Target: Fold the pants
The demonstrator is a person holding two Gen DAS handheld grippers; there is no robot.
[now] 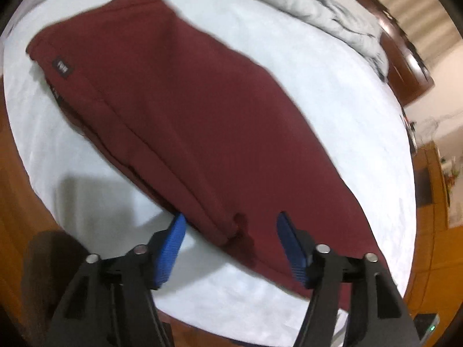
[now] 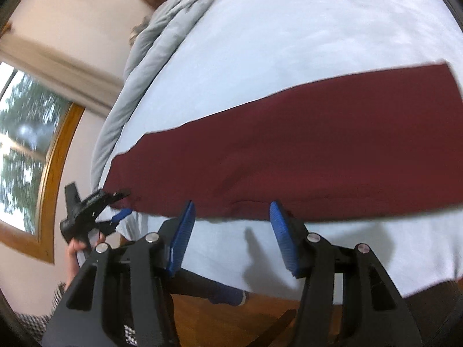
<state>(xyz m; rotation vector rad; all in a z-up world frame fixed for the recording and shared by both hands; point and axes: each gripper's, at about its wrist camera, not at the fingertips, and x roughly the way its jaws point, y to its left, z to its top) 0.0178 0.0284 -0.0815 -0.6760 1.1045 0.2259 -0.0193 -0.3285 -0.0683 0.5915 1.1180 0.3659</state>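
Maroon pants (image 1: pixel 188 110) lie flat on a white bed (image 1: pixel 332 101), legs folded one over the other, with a dark label near the far left end. My left gripper (image 1: pixel 230 222) is open, its blue fingers straddling the near hem end of the pants. In the right wrist view the pants (image 2: pixel 289 144) stretch across the bed (image 2: pixel 275 43). My right gripper (image 2: pixel 231 211) is open at the near long edge of the pants. The left gripper (image 2: pixel 118 206) shows there at the pants' left end, open.
A rumpled grey blanket (image 1: pixel 318 3) lies along the far side of the bed, also in the right wrist view (image 2: pixel 150 46). A dark wooden headboard (image 1: pixel 405 57) stands behind it. Wooden floor (image 2: pixel 246 318) lies below the bed edge. A window (image 2: pixel 26 144) is at the left.
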